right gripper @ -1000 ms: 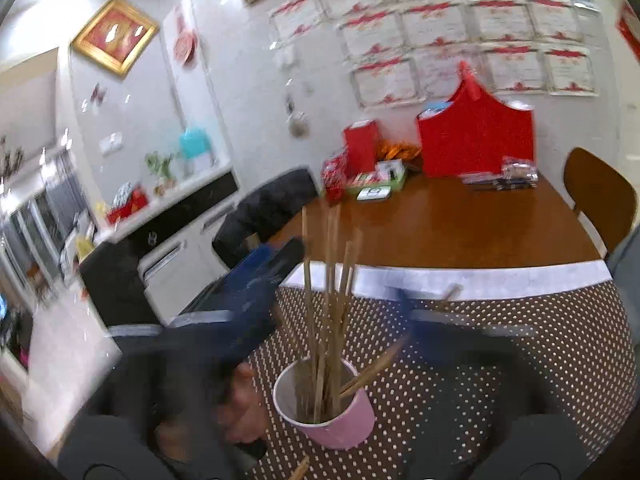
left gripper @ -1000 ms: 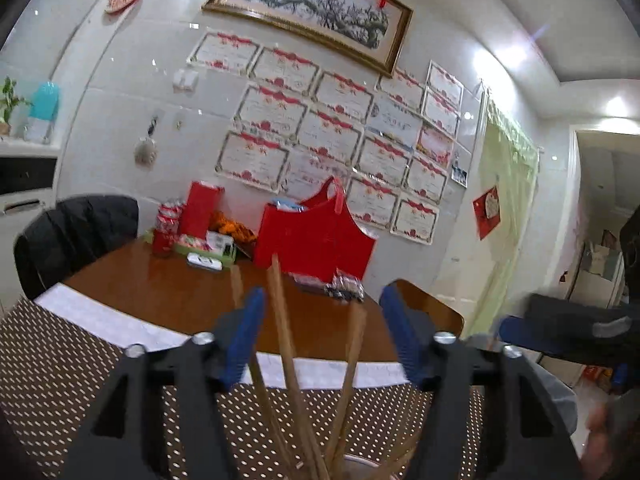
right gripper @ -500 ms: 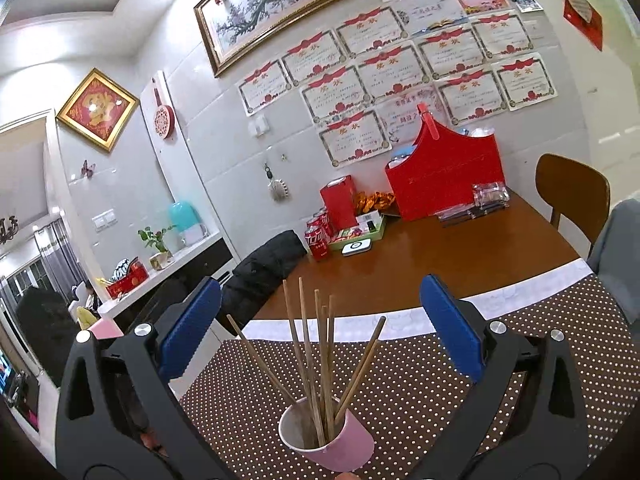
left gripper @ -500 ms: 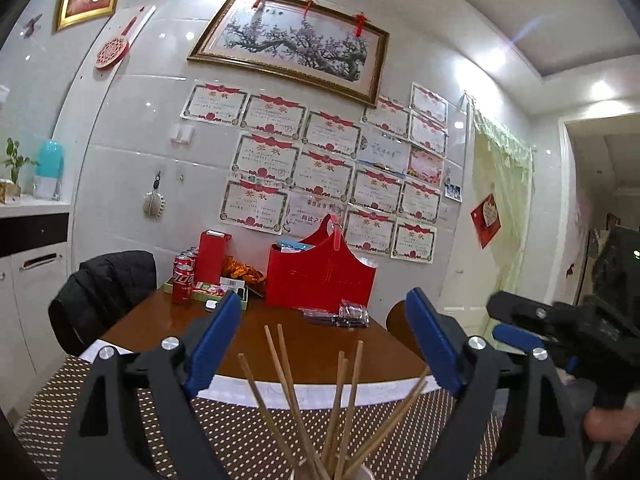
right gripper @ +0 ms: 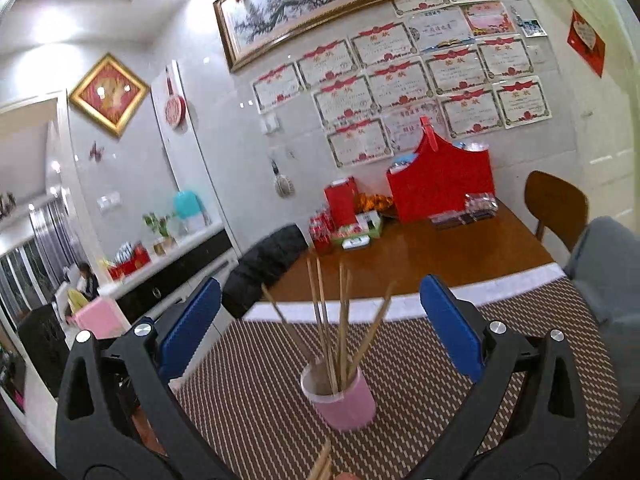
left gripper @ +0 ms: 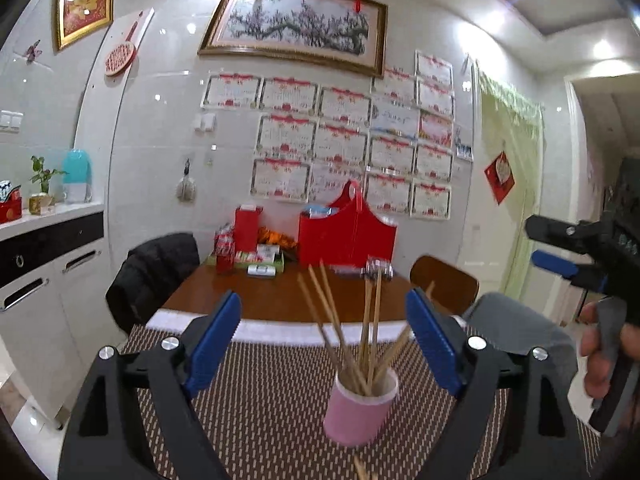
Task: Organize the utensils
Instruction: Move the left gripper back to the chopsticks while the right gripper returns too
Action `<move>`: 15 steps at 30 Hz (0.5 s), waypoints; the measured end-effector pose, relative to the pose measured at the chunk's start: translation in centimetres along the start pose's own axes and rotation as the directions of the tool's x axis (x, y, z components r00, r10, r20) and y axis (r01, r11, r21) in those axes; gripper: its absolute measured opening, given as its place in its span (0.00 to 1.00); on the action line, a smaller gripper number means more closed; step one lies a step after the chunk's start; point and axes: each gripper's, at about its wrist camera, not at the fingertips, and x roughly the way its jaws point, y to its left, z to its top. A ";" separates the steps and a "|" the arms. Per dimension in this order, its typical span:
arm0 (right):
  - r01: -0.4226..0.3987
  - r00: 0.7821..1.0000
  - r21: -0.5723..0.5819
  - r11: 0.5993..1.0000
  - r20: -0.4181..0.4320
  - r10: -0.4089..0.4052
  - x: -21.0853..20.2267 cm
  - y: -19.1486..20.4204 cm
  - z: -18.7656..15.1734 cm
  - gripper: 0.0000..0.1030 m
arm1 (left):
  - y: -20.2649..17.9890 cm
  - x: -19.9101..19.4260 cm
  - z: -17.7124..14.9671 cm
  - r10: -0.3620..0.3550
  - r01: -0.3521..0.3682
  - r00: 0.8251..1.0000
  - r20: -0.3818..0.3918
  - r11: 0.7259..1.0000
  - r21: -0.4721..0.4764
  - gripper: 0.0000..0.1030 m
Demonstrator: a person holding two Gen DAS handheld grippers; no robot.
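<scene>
A pink cup [left gripper: 360, 408] [right gripper: 340, 400] holding several wooden chopsticks [left gripper: 374, 320] [right gripper: 342, 320] stands upright on a brown dotted placemat [left gripper: 272, 380] [right gripper: 260, 380]. My left gripper [left gripper: 324, 340] is open, its blue pads wide on either side of the cup and short of it, touching nothing. My right gripper [right gripper: 320, 328] is likewise open and back from the cup; it also shows at the right edge of the left wrist view, a hand [left gripper: 600, 360] on its handle. Loose chopstick tips [left gripper: 360, 468] [right gripper: 322, 460] lie at the bottom edge, nearer than the cup.
Beyond the placemat, the wooden table [left gripper: 280, 296] carries a red bag [left gripper: 346, 232], red cans and boxes against the wall. A jacket-covered chair [left gripper: 156, 272] stands left, a wooden chair [left gripper: 444, 284] and a grey cloth [left gripper: 516, 328] right. White cabinets [left gripper: 40, 280] line the far left.
Both grippers drew back and rose away from the cup, which now shows whole in the left wrist view. The left jaws widened, and no chopstick is between them any more.
</scene>
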 end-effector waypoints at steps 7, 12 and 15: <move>0.058 0.992 -0.056 0.997 -0.106 -0.063 -3.4 0.9 -5.0 0.95 | -0.4 -2.0 -4.5 -0.023 0.019 0.985 -0.171 0.999 -0.026 0.81; 0.085 0.981 -0.031 0.996 -0.170 -0.089 -4.7 0.1 -8.7 0.95 | -0.6 -1.9 -8.6 -0.030 0.021 0.946 -0.323 0.999 -0.033 0.81; 0.104 0.970 -0.017 0.994 -0.217 -0.106 -4.6 -0.7 -10.8 0.95 | -0.7 -1.5 -11.2 -0.010 0.005 0.920 -0.392 1.000 -0.013 0.81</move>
